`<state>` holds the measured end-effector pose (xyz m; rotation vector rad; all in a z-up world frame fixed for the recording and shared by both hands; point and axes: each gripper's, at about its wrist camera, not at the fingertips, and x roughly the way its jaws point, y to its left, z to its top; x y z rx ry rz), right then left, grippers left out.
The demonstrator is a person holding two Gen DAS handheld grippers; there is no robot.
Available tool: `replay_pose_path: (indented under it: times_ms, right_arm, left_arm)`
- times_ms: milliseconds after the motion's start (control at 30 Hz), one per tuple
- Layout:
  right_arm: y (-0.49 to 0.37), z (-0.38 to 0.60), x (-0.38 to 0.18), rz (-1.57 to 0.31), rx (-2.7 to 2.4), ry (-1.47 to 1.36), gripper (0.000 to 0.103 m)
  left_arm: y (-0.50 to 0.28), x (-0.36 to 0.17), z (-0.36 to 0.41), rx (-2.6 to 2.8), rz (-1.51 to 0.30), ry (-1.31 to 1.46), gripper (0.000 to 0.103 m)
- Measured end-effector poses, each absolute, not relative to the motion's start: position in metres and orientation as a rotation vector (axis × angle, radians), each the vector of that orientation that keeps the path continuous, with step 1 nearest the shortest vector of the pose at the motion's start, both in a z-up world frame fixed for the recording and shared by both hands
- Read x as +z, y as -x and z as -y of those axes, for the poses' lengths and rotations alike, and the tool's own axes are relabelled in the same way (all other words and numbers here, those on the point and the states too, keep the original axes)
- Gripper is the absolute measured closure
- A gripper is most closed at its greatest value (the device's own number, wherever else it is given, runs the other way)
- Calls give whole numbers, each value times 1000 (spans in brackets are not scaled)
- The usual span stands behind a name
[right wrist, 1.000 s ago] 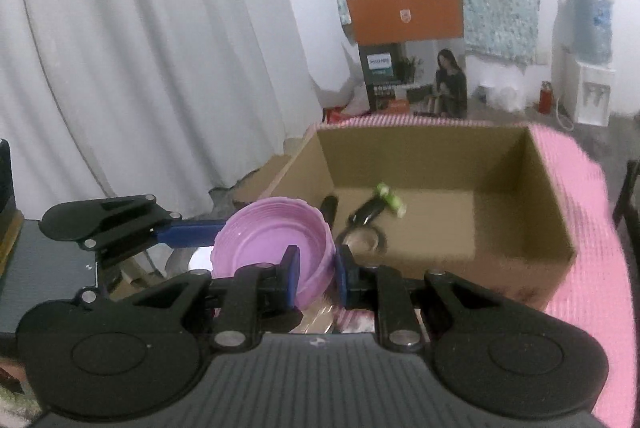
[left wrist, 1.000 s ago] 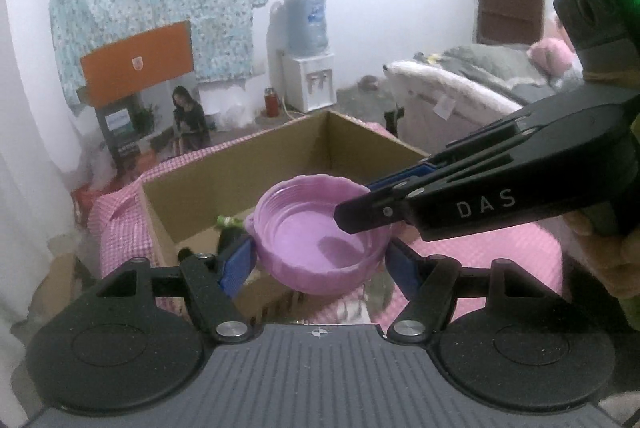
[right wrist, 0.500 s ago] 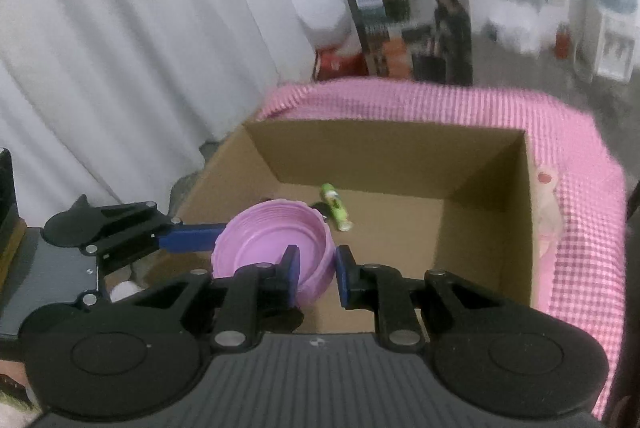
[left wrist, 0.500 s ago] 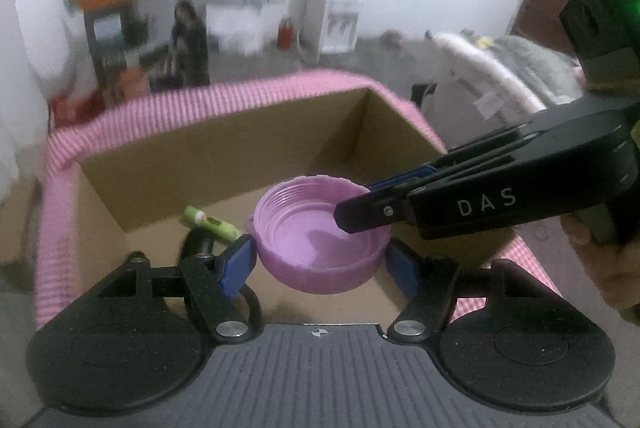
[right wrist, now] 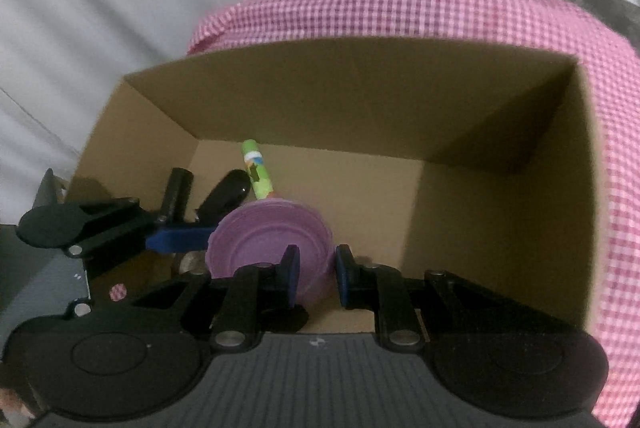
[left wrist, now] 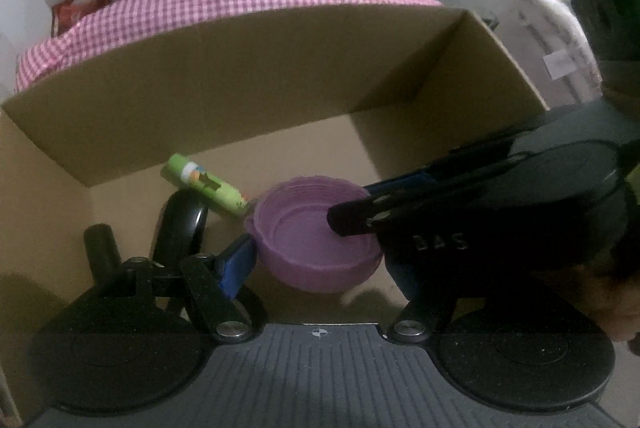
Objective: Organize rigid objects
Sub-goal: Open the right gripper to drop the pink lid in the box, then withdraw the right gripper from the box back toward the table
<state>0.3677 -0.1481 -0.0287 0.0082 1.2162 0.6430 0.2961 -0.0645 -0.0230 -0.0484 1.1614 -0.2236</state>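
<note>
A purple plastic lid [left wrist: 316, 240] hangs inside the open cardboard box [left wrist: 240, 75], just above its floor. My right gripper [right wrist: 314, 278] is shut on the lid's [right wrist: 268, 248] rim, one finger inside and one outside. My left gripper [left wrist: 320, 260] is open, its blue pads [left wrist: 238, 262] on either side of the lid; whether they touch it I cannot tell. The right gripper's fingers [left wrist: 360, 214] cross in from the right in the left wrist view.
In the box lie a green tube [left wrist: 204, 183], a black rounded object [left wrist: 180, 228] and a black cylinder [left wrist: 100, 248], all left of the lid. The box [right wrist: 500, 147] stands on a pink checked cloth [right wrist: 400, 11]. The box's right half is bare floor.
Both grippers have moved forward and down with the lid, from above the box's near edge to deep inside it. The grip on the lid is unchanged.
</note>
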Motion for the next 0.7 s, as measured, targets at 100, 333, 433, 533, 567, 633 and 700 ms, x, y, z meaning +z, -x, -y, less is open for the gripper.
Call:
replay_pose_path:
  times_ms: [100,333,433,533,567,633,700]
  right_arm:
    - [-370,143,-36,-1230,646,5,82]
    - [-371,144,-34,-1207,642,-22,81]
    - [-367,149,-23,-1167,643,-45,80]
    - [-356,159,-4,-1105,640,-69,77]
    - [-352,164,3,-1082,637,-80,67]
    - [-338,173,20,-1019,619,-96,37]
    - [-319,183,36,-935,610,-97,21]
  left_arm:
    - [-294,-22,63,-222,-1171,47,26]
    - [-285,-14,63,-214,-1118,42,23]
    - [-275,-3,63,-222,-1074,44,18]
    - [-264,13,59,-230,-1021,57,15]
    - [-261,19,58,-232,-1004,65,14]
    - [-248,32,54,-240,-956,96,10]
    - [-236,43,50,-254,-910,124,6]
